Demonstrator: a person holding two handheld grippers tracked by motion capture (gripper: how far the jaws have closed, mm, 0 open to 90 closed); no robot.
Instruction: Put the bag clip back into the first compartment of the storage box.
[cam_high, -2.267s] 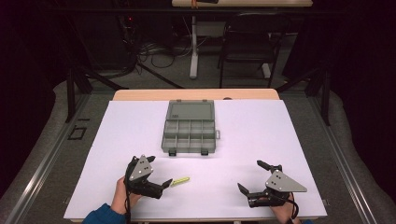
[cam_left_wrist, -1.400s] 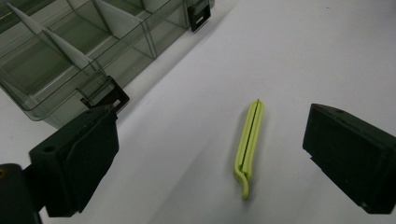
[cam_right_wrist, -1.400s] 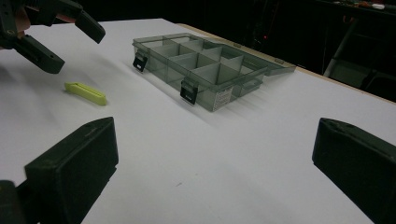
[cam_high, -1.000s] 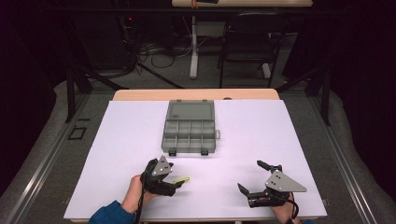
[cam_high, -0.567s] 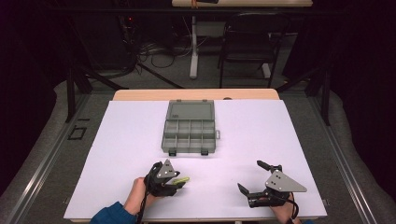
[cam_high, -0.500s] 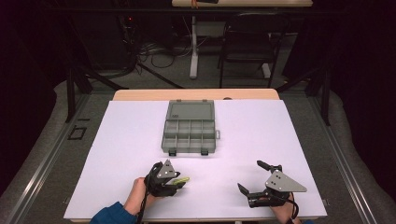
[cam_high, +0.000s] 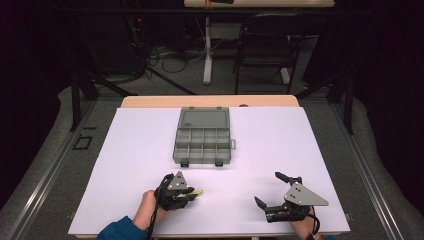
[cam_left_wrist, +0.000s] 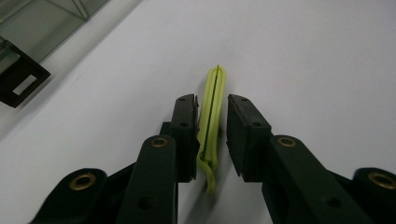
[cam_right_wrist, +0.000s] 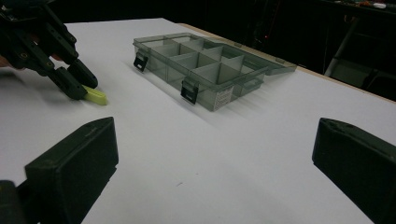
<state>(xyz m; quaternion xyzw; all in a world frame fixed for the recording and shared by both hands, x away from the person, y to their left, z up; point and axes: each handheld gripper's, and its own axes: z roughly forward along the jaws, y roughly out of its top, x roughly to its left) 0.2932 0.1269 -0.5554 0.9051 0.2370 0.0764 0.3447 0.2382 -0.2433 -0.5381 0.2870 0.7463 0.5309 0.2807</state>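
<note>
A slim yellow-green plastic piece (cam_left_wrist: 210, 121) lies flat on the white table sheet (cam_high: 125, 150), near its front edge (cam_high: 198, 192). My left gripper (cam_high: 192, 193) is down on the sheet with a jaw on each side of the piece. In the left gripper view its left jaw touches the piece and a thin gap remains at its right jaw, so the left gripper (cam_left_wrist: 211, 100) is open, narrowly. The right gripper view shows the piece (cam_right_wrist: 95, 96) poking out past the left gripper (cam_right_wrist: 79, 86). My right gripper (cam_high: 266, 187) rests at the front right, wide open and holding nothing (cam_right_wrist: 215, 158).
A grey see-through organizer box (cam_high: 202, 145) with several compartments sits mid-table, its lid folded back towards the far side. Its latches face me (cam_right_wrist: 189, 91). One corner of the box (cam_left_wrist: 28, 28) lies just left of the left gripper. Beyond the table stand chairs and cables.
My left gripper slid right along the front of the sheet until its jaws straddled the yellow-green piece, then stayed there. The right gripper has not moved.
</note>
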